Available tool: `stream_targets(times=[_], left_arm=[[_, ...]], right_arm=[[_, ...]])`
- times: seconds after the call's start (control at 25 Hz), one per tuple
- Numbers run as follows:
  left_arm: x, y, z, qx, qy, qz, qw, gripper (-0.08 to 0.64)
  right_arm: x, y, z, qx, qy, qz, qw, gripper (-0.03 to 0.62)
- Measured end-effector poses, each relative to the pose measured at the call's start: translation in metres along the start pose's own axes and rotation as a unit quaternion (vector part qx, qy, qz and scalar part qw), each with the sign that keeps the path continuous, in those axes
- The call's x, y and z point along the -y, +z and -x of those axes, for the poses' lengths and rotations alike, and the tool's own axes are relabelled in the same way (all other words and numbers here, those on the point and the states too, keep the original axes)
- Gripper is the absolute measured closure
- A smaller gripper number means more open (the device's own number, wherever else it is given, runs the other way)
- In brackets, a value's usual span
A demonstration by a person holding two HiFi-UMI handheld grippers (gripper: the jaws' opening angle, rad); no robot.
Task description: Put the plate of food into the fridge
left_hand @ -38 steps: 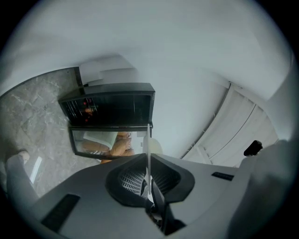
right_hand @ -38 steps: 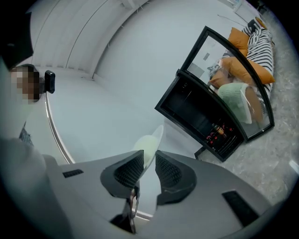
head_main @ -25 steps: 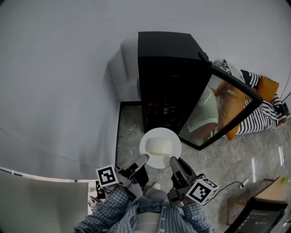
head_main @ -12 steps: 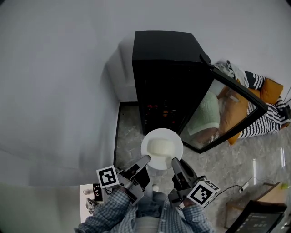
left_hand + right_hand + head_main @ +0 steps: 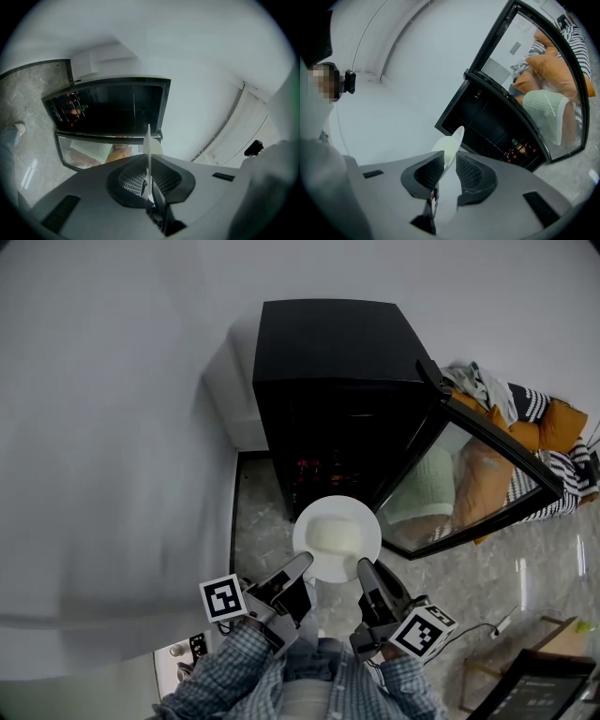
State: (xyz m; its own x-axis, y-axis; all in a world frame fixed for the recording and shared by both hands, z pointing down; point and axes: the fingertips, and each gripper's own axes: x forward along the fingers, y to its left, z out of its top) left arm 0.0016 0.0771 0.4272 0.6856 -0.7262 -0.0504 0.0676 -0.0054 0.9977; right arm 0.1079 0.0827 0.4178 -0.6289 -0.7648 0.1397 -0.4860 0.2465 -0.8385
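A round white plate [image 5: 367, 519] with a pale block of food [image 5: 335, 537] hangs level in front of the black fridge [image 5: 328, 343], whose glass door [image 5: 487, 474] swings open to the right. My left gripper [image 5: 302, 564] is shut on the plate's near-left rim and my right gripper [image 5: 363, 568] on its near-right rim. In the left gripper view the plate [image 5: 148, 140] shows edge-on between the pads of that gripper [image 5: 148, 176]. In the right gripper view the plate [image 5: 453, 140] also sits between the pads of that gripper [image 5: 446, 166]. Bottles [image 5: 314, 467] stand on a low shelf inside.
A grey wall runs along the left, close beside the fridge. Orange pillows and striped cloth [image 5: 553, 423] lie behind the open door. A cable [image 5: 487, 620] crosses the floor at right, near wooden furniture [image 5: 553, 652]. A small white stand [image 5: 183, 652] sits at lower left.
Both grippers have carried the plate forward towards the open fridge. The fridge and its door now stand closer and larger in the head view.
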Motion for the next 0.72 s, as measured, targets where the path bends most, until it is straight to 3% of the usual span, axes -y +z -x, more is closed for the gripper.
stream_targets(times=[0.72], left_arm=[[0.003, 0.117, -0.090, -0.020, 0.000, 0.006, 0.9998, 0.532]], right_arm=[[0.020, 0.071, -0.121, 0.021, -0.030, -0.004, 0.999, 0.511]])
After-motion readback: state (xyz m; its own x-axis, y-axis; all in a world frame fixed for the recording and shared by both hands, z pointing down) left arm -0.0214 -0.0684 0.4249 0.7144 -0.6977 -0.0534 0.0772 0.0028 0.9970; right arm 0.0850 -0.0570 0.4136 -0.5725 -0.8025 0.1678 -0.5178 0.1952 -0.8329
